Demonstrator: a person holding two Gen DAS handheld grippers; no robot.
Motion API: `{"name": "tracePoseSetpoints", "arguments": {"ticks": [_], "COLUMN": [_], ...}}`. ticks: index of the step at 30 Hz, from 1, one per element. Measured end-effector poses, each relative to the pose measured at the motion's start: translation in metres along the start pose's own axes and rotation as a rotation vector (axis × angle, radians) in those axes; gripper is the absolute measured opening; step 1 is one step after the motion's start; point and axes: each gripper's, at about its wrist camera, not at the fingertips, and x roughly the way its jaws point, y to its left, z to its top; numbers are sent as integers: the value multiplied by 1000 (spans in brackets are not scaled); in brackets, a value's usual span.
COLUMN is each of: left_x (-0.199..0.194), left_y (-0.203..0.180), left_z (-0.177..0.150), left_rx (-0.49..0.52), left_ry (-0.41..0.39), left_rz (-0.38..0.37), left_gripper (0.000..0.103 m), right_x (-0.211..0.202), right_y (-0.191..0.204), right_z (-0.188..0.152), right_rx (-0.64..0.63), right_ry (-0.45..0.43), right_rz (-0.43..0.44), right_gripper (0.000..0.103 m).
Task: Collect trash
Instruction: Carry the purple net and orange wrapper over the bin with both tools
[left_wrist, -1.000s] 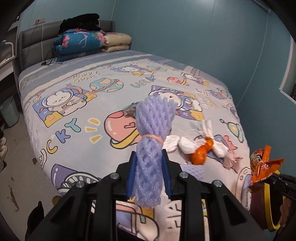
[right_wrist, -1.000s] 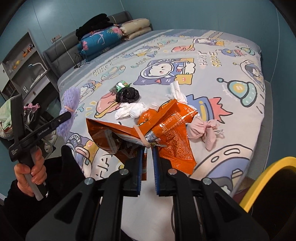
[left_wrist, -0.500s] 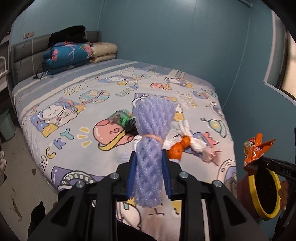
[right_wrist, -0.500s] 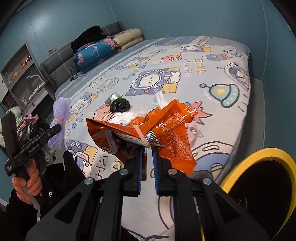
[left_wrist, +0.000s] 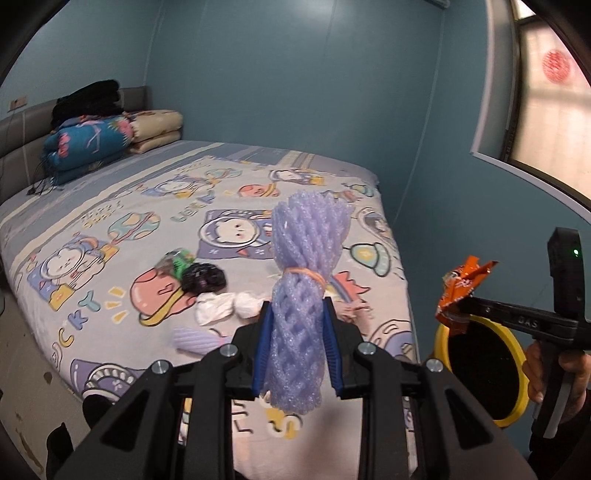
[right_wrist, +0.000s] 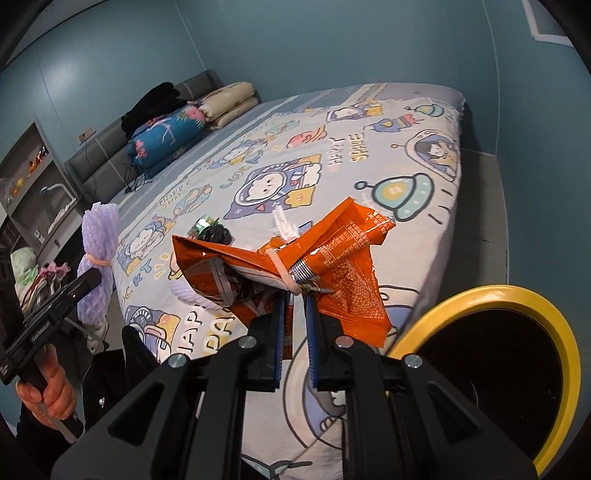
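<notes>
Orange wrapper (right_wrist: 332, 266) above yellow-rimmed bin (right_wrist: 476, 295), seemingly clear

A wide bed with a cartoon space-print sheet (left_wrist: 110, 206) carries a crumpled black plastic bag (left_wrist: 203, 277), white crumpled wrapper (left_wrist: 221, 308), and folded quilts (left_wrist: 88, 146) by the headboard.

Bedroom with blue-green walls (left_wrist: 295, 92). A bed (left_wrist: 110, 206) under a cartoon space-print cover fills the centre; folded quilts (left_wrist: 88, 147) and dark clothing (left_wrist: 86, 105) lie stacked against its grey padded headboard (right_wrist: 110, 162). Window (left_wrist: 550, 99), upper right, lit; open shelving (right_wrist: 33, 177) at left; pale floor (left_wrist: 22, 387).
</notes>
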Motion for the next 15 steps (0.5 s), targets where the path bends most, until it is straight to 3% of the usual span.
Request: {"name": "tracePoseSetpoints", "arguments": {"ticks": [15], "left_x": [6], "left_y": [-73], "left_z": [5], "left_rx": [114], "left_ry": [31], "left_rz": [-132], "left_gripper": [25], "right_x": [-46], "right_y": [-47], "right_z": [0], "right_rx": [85], "right_ry": [-92], "right_rz": [-86], "right_gripper": [10]}}
